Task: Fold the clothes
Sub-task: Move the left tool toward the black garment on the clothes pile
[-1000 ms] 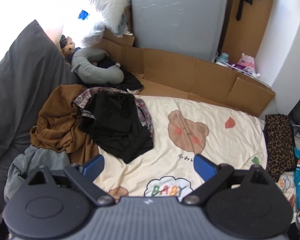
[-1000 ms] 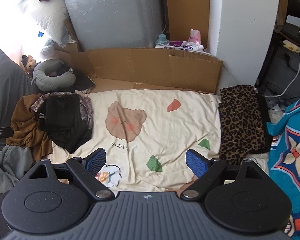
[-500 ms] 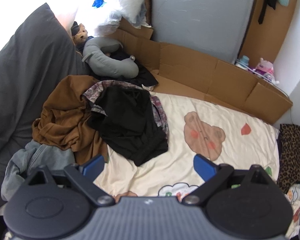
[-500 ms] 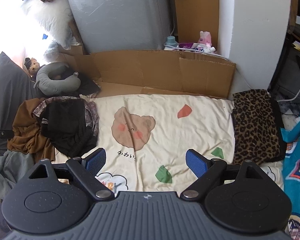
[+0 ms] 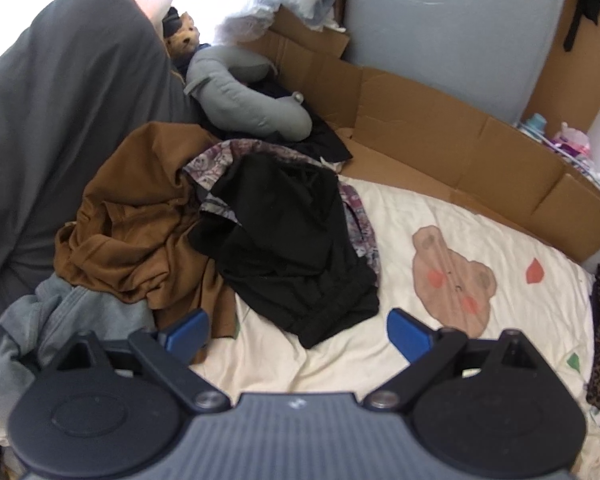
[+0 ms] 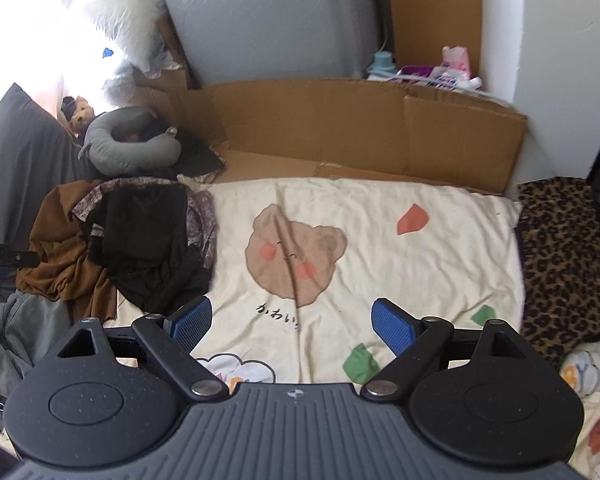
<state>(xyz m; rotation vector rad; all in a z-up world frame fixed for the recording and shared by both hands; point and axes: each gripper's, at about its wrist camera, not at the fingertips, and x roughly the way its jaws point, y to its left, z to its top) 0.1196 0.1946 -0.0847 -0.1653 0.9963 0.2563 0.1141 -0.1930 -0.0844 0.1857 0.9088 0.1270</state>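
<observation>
A heap of clothes lies at the left of a cream bear-print blanket [image 5: 480, 216] [image 6: 380, 248]. On top is a black garment [image 5: 292, 240] [image 6: 144, 240], over a patterned one [image 5: 216, 160] and a brown one [image 5: 132, 220] [image 6: 56, 252]; a grey garment [image 5: 40, 320] lies nearest. My left gripper [image 5: 298, 330] hangs open just above the black garment's near edge, nothing between its blue pads. My right gripper [image 6: 292, 320] is open over the bare blanket, right of the heap. The left gripper's tip [image 6: 4, 258] shows at the right view's left edge.
A dark grey pillow [image 5: 60, 100] flanks the heap on the left. A grey neck pillow [image 5: 244, 96] and flattened cardboard [image 5: 440, 140] [image 6: 360, 128] lie behind. A leopard-print cloth [image 6: 560, 256] sits at the blanket's right edge; bottles [image 6: 420, 68] stand by the wall.
Both grippers have come down and forward. The left one has closed in on the clothes heap, which looks larger and nearer; the right has drawn nearer the blanket. Both stayed open.
</observation>
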